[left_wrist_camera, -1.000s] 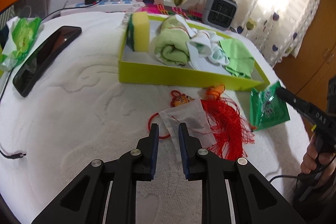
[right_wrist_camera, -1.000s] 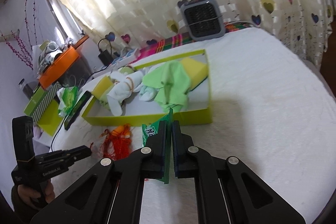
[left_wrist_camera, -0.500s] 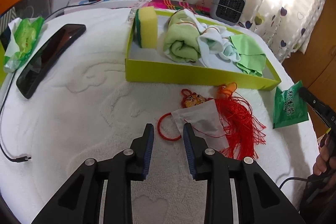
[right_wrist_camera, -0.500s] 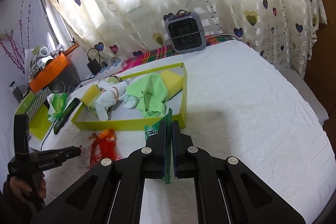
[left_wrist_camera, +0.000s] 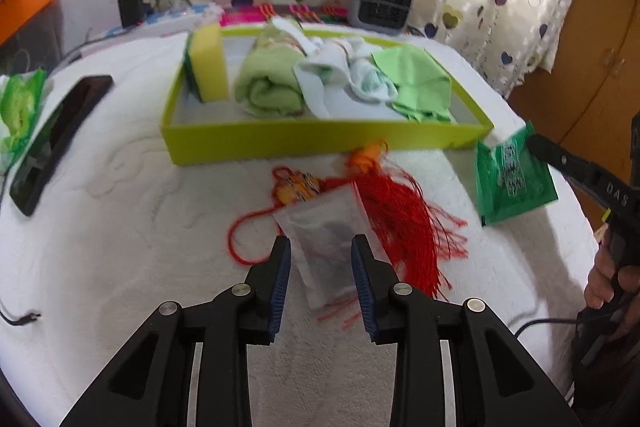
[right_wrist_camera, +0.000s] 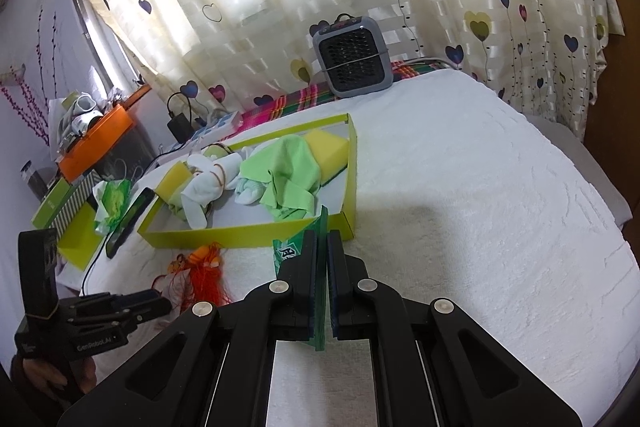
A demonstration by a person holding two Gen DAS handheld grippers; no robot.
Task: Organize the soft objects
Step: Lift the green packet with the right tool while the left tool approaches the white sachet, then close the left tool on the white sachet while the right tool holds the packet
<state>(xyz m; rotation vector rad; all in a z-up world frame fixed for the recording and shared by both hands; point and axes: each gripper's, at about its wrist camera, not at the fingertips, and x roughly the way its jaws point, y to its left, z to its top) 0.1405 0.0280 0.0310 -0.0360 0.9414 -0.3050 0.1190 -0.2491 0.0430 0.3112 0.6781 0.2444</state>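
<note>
My left gripper (left_wrist_camera: 320, 255) hovers low over the white bed cover, its jaws opening. A translucent sachet (left_wrist_camera: 328, 243) lies between the fingers, and the pads do not press on it. The sachet rests on a red tassel ornament (left_wrist_camera: 400, 211), also in the right wrist view as the tassel ornament (right_wrist_camera: 204, 275). My right gripper (right_wrist_camera: 322, 239) is shut on a flat green packet (right_wrist_camera: 286, 251), held on edge off the bed near the box's right corner; the left wrist view shows the packet (left_wrist_camera: 512, 179) too. The lime-green box (left_wrist_camera: 320, 141) holds a yellow sponge (left_wrist_camera: 208, 67), a rolled green towel (left_wrist_camera: 268, 83), white socks (left_wrist_camera: 340, 75) and a green cloth (left_wrist_camera: 416, 83).
A black phone (left_wrist_camera: 60, 139) and a green-and-white tissue pack (left_wrist_camera: 20, 107) lie at the left. A small grey heater (left_wrist_camera: 380, 1) stands behind the box, a charger (left_wrist_camera: 132, 7) to its left. A person's hand (left_wrist_camera: 608, 279) grips the right tool. A wooden cabinet (left_wrist_camera: 592, 39) stands right.
My left gripper's jaws have widened and it has moved right, so the sachet now lies between its fingers. The right gripper keeps hold of the green packet.
</note>
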